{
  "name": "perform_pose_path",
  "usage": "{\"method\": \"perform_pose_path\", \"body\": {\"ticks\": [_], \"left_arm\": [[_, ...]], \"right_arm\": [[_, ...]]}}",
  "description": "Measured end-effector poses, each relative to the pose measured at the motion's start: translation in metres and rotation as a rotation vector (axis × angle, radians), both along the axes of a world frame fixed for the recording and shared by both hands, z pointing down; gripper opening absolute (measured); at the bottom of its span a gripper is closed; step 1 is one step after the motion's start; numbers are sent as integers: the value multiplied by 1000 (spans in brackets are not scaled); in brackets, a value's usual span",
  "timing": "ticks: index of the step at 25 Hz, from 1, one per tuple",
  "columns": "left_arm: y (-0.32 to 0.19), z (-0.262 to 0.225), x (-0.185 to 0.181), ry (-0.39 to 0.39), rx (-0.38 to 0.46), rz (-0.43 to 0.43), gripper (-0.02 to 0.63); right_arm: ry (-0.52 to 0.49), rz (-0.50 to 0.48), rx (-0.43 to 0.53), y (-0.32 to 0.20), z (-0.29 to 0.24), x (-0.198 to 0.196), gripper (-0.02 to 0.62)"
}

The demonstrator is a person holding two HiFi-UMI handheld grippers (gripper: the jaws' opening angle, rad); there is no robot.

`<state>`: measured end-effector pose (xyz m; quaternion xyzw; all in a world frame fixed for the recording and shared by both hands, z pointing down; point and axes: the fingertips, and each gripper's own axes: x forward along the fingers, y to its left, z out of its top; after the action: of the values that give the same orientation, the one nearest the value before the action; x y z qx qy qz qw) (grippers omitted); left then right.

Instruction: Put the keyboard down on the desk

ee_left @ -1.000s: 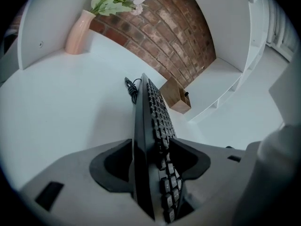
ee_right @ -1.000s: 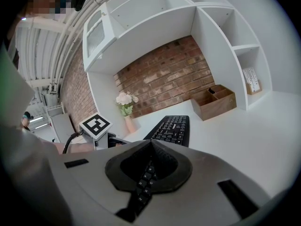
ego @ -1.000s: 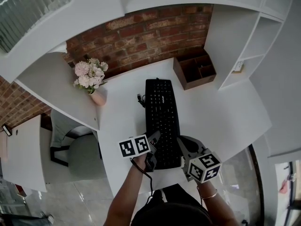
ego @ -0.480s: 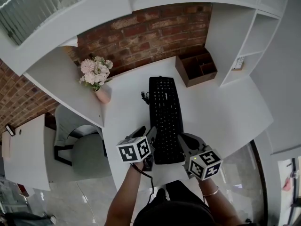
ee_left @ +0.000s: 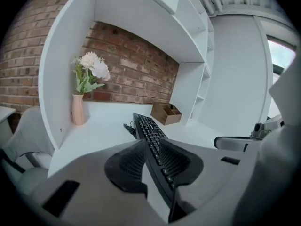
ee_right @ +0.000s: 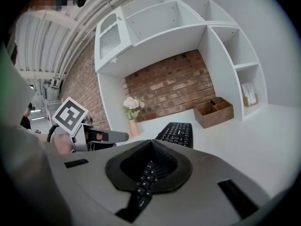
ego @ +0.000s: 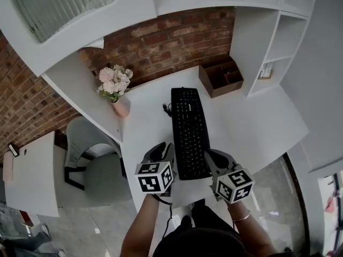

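A long black keyboard (ego: pixel 188 130) lies lengthwise on the white desk (ego: pixel 252 127), its near end at the front edge. My left gripper (ego: pixel 168 155) is at the near left corner. In the left gripper view its jaws are closing, and the pads (ee_left: pixel 129 161) touch both sides of the keyboard's edge (ee_left: pixel 146 128). My right gripper (ego: pixel 210 163) holds the near right corner. In the right gripper view it (ee_right: pixel 151 142) is shut over a row of keys, and the rest of the keyboard (ee_right: pixel 179 132) stretches away.
A pink vase of flowers (ego: pixel 116 85) stands at the desk's left rear, by a white side panel. A brown wooden organizer (ego: pixel 220 76) sits at the back right, under white shelves. The keyboard's cable (ego: pixel 165 110) is bunched at its far left. A grey chair (ego: pixel 99 170) stands left of the desk.
The left gripper's jaws, spread wide beside the keyboard's near left corner, have closed in on its edge. The right gripper keeps its hold. The keyboard stays where it was on the desk.
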<state>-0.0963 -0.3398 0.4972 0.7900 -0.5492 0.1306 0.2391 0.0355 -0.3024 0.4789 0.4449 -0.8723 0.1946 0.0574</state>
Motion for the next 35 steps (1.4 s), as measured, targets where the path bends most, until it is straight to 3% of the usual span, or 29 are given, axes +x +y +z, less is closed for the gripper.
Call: {"method": "perform_pose_path", "body": {"ticks": [15, 35], "left_arm": [[70, -41, -12, 10, 124, 30, 11], [137, -63, -24, -18, 198, 39, 9]], "right_arm": [[37, 62, 68, 50, -21, 4, 5], [92, 114, 125, 102, -34, 9, 5]]}}
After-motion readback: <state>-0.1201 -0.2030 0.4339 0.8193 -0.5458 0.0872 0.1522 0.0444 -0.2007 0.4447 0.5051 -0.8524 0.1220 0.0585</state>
